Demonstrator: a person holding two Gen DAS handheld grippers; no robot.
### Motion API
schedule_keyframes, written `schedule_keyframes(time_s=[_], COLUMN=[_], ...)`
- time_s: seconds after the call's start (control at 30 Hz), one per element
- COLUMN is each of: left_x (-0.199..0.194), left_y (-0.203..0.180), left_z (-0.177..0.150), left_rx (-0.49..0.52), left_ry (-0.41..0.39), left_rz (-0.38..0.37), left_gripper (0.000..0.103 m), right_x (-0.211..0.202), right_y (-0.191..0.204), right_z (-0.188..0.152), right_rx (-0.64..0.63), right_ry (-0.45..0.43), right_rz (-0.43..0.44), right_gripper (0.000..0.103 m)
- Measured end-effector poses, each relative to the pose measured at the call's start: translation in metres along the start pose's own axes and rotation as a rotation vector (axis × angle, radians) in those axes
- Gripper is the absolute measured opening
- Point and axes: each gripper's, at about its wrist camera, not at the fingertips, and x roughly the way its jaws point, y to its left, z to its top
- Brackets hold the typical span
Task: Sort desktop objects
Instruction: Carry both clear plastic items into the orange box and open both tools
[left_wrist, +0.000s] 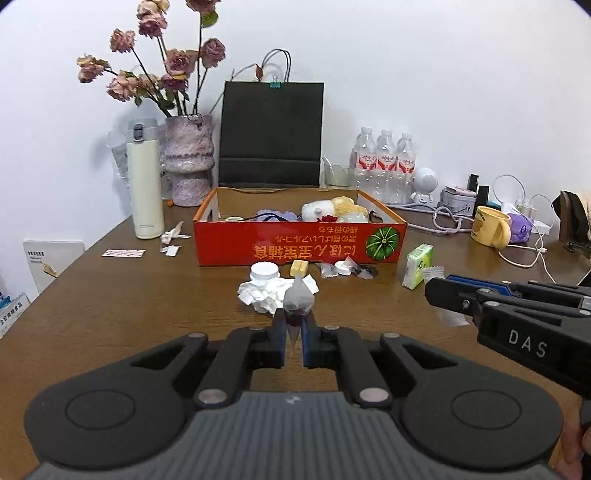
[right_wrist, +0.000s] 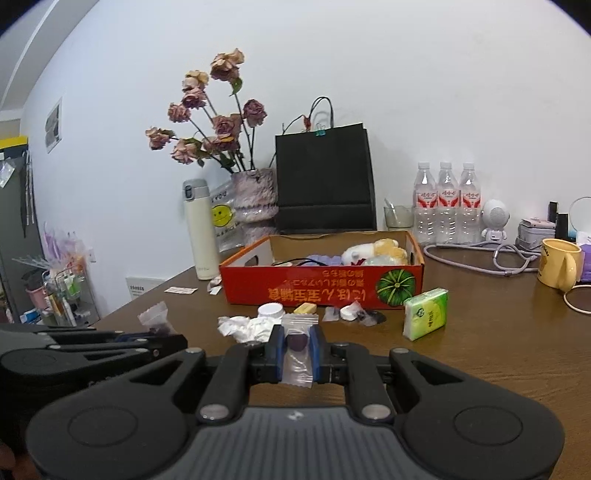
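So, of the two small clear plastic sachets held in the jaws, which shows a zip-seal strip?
The clear sachet in the right gripper: flat, zip strip on top. The left gripper's sachet is pinched to a point.

You're at a home desk: ahead of your grippers stand a vase of dried roses (left_wrist: 188, 162), a thermos (left_wrist: 144, 181), water bottles (left_wrist: 384, 162) and a mug (left_wrist: 490, 226).
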Motion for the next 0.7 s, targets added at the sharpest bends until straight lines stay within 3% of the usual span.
schedule_keyframes(time_s=[0.13, 0.37, 0.5, 0.7], left_x=[0.020, 0.085, 0.135, 0.206], left_y=[0.002, 0.001, 0.003, 0.016], left_z=[0.027, 0.111, 0.153, 0.205], left_rx=[-0.010, -0.021, -0.005, -0.043], left_ry=[-0.013, -0.082, -0.049, 0.056], left_rz=[-0.031, -0.078, -0.097, -0.130], left_gripper=[0.008, 0.009, 0.009, 0.009], right_x=[0.016, 0.068, 0.111, 0.187], right_y=[-0.011, -0.056, -0.085, -0.129], right_z=[0.016, 0.094, 0.135, 0.182], right_rx=[0.006, 0.050, 0.060, 0.117], right_ry=[0.007, -0.053, -0.035, 0.105], right_rz=[-0.021, -0.036, -0.045, -0.069], right_gripper=[0.013, 0.013, 0.013, 0.013])
